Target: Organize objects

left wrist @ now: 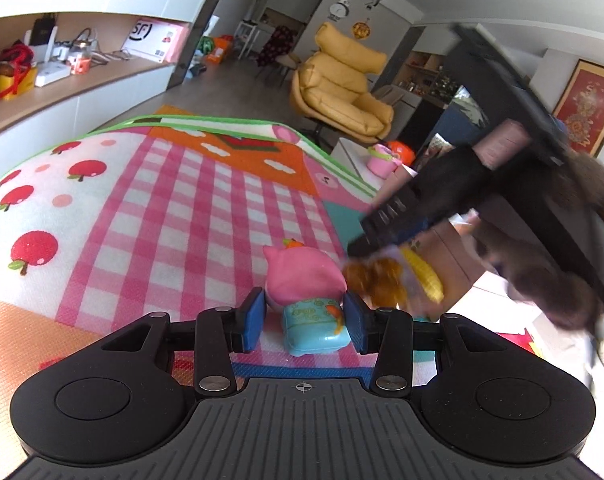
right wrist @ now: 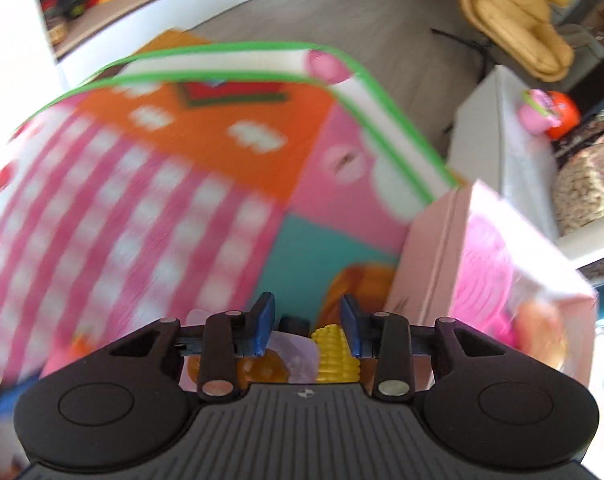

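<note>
Far left: a wall shelf (left wrist: 81, 80) is carrying boxes and cables, well apart from the work.

Left to centre: a play mat (left wrist: 141, 208) with pink checks and apple prints is lying across the floor and bearing the toys.

Centre, near: the left gripper (left wrist: 304, 326) is sitting half open, its blue pads on either side of a pink-and-blue toy figure (left wrist: 306, 296) that is standing on the mat. The pads are looking close to the toy's sides; whether they are pressing on it cannot be told.

Right of centre: a brown toy (left wrist: 376, 280) and a yellow toy corn cob (left wrist: 424, 276) are lying just beside the figure. The right gripper (right wrist: 308, 326) is hovering directly over them, jaws partly open, with the cob under its right pad. It does not appear to be gripping anything, though blur leaves that unsure.

Right: a pink box (right wrist: 482, 264) is resting on the mat's edge, the likely container.

Far: a yellow armchair (left wrist: 342, 84) is standing on bare floor.

Risks: the two grippers are working very near each other and could be colliding. The right view is smearing with fast motion, so a closing grip could be pinching the cob off-centre and flicking it away. A loose hold could tip the figure.
</note>
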`<state>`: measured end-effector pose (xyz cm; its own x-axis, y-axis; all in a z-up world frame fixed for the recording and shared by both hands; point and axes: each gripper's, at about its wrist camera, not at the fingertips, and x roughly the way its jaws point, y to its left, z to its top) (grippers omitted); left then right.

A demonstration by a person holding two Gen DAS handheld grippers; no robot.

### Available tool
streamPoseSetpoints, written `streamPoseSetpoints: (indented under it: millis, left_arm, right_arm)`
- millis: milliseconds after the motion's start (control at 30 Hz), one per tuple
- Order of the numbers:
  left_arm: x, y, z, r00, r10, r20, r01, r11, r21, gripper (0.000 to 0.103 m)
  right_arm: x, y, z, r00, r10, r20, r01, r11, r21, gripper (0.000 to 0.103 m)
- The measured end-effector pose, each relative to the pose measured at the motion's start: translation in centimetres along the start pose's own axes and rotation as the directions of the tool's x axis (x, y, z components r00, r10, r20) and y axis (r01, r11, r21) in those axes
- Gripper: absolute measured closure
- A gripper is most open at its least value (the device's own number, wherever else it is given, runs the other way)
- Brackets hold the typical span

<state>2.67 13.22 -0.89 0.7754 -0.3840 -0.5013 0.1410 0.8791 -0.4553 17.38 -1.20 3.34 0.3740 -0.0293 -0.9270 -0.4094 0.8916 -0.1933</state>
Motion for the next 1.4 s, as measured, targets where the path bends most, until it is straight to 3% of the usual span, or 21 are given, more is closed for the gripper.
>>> streamPoseSetpoints:
  millis: [133, 233, 300, 333, 367, 533, 733, 867, 1000, 1133, 1233, 1300, 1333, 1400]
  left_arm:
    - [0.0, 0.2, 0.0, 1.000, -0.001, 0.000, 0.001, 1.000, -0.003, 0.057]
    - [-0.1, 0.3, 0.1, 1.000, -0.005, -0.001, 0.005, 1.000, -0.012, 0.057]
    - [-0.1, 0.4, 0.2, 1.000, -0.008, -0.001, 0.008, 1.000, -0.017, 0.057]
    - [0.0, 0.4, 0.2, 1.000, -0.007, -0.001, 0.007, 1.000, -0.016, 0.057]
    - [0.0, 0.4, 0.2, 1.000, -0.007, -0.001, 0.007, 1.000, -0.016, 0.057]
    - [0.0, 0.4, 0.1, 1.000, -0.009, -0.001, 0.009, 1.000, -0.020, 0.057]
    - [0.0, 0.5, 0.2, 1.000, -0.008, -0.001, 0.008, 1.000, -0.018, 0.057]
    - [0.1, 0.2, 0.3, 1.000, 0.010, -0.003, -0.010, 1.000, 0.005, 0.057]
    - [0.1, -0.3, 0.1, 1.000, 0.026, -0.003, -0.026, 0.999, 0.030, 0.057]
    - [0.1, 0.0, 0.1, 1.000, 0.015, -0.003, -0.015, 1.000, 0.014, 0.057]
    - [0.2, -0.1, 0.0, 1.000, 0.016, -0.002, -0.016, 1.000, 0.015, 0.057]
    - [0.1, 0.0, 0.0, 1.000, 0.014, -0.001, -0.014, 1.000, 0.012, 0.057]
    - [0.1, 0.1, 0.0, 1.000, 0.012, -0.001, -0.012, 1.000, 0.009, 0.057]
    - [0.1, 0.1, 0.0, 1.000, 0.011, -0.001, -0.011, 1.000, 0.008, 0.057]
  right_arm:
    - [-2.4, 1.5, -4.5, 0.996, 0.090, -0.004, -0.090, 0.995, -0.045, 0.068]
    - [-4.3, 2.9, -8.0, 0.995, 0.089, 0.035, -0.084, 0.991, -0.106, 0.055]
    - [-5.4, 3.3, -10.0, 0.993, 0.103, 0.066, -0.093, 0.987, -0.131, 0.042]
    - [-5.7, 3.3, -11.0, 0.991, 0.109, 0.081, -0.098, 0.987, -0.128, 0.030]
    - [-5.9, 3.1, -11.9, 0.989, 0.110, 0.095, -0.098, 0.988, -0.123, 0.026]
    - [-7.6, 2.3, -15.7, 0.978, 0.101, 0.184, -0.081, 0.990, -0.114, 0.025]
    - [-8.3, 1.5, -19.1, 0.962, 0.172, 0.214, -0.162, 0.985, -0.066, 0.021]
    - [-8.0, 3.1, -19.7, 0.935, 0.259, 0.242, -0.249, 0.966, -0.073, 0.014]
    - [-6.8, 5.7, -19.3, 0.921, 0.290, 0.262, -0.270, 0.957, -0.108, 0.013]
    - [-6.6, 6.6, -19.9, 0.928, 0.223, 0.300, -0.179, 0.970, -0.166, 0.010]
    - [-6.9, 5.3, -20.9, 0.931, 0.067, 0.359, -0.011, 0.988, -0.154, 0.008]
    - [-6.8, 4.5, -21.3, 0.919, -0.061, 0.388, 0.109, 0.989, -0.102, 0.008]
    - [-6.9, 4.0, -21.5, 0.914, -0.086, 0.396, 0.125, 0.989, -0.073, 0.008]
    - [-7.3, 3.0, -21.4, 0.921, -0.010, 0.390, 0.022, 0.999, -0.028, 0.008]
